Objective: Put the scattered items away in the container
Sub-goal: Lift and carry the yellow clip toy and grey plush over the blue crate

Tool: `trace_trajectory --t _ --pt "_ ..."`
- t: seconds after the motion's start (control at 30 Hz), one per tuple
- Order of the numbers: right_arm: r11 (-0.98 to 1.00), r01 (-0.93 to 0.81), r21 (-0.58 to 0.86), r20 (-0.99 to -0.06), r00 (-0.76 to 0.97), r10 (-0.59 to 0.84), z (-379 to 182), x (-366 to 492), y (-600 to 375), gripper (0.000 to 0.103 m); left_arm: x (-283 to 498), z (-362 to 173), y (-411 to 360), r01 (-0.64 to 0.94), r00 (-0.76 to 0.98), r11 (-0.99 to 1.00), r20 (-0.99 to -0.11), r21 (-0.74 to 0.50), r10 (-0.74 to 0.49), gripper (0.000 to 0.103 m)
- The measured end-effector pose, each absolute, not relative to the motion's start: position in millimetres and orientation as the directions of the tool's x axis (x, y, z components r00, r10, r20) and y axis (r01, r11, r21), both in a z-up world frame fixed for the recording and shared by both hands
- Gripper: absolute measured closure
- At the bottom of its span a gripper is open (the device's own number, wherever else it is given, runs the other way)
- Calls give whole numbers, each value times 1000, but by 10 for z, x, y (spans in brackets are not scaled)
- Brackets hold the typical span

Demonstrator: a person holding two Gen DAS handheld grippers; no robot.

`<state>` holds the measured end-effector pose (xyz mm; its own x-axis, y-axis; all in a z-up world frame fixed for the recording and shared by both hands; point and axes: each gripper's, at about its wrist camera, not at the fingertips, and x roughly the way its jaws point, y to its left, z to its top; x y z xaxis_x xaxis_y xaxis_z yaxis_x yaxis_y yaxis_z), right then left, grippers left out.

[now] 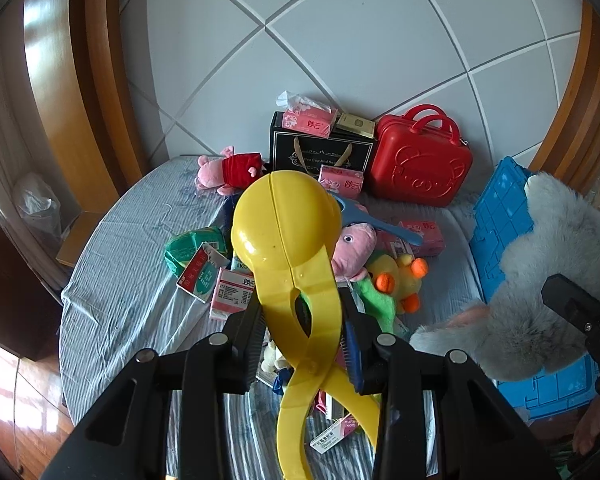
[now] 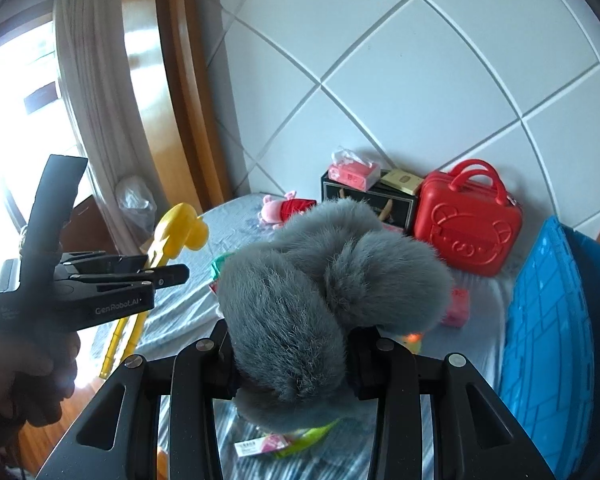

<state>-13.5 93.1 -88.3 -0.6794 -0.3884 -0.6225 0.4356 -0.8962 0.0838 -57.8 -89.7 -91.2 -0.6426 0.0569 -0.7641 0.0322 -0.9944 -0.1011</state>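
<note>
- Left tongs (image 1: 304, 320) clenched on the yellow snowball clamp (image 1: 284, 228), lifted over the bed (image 1: 120, 280) clutter; long handles could snag.
- Right tongs (image 2: 288, 364) grasping the grey plush (image 2: 324, 276); soft fur may slip before the blue crate (image 2: 548, 320), rightmost.

My black left tongs (image 1: 304, 332) around a yellow scoop (image 1: 284, 232), my black right tongs (image 2: 288, 354) around a grey furry toy (image 2: 324, 276), blue crate (image 2: 548, 320), red case (image 2: 468, 224), blue-grey striped sheet (image 1: 128, 280).
</note>
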Motion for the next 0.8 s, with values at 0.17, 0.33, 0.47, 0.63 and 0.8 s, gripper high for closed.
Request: trace_trajectory --t 0.17,0.33,0.47,0.63,0.8 --pt "-893 442 85 -598 -694 -401 -725 -91 1087 66 -521 -734 -729 15 -664 -997 -746 -80 50 70" --pt "-889 448 92 -573 -706 -416 -593 -83 1243 66 -488 -561 -548 5 -689 -998 -723 -67 45 70" --pt "-885 457 95 -553 -715 -428 -505 -81 1357 66 -480 -449 -418 4 -707 -998 -706 -60 40 70" --pt "-877 471 95 -527 -724 -445 -391 -23 1502 66 -490 -345 -283 8 -724 -998 -689 -56 33 70" --pt "-873 479 95 -500 -735 -458 -278 42 1681 66 -524 -242 -108 10 -739 -999 -674 -48 25 70"
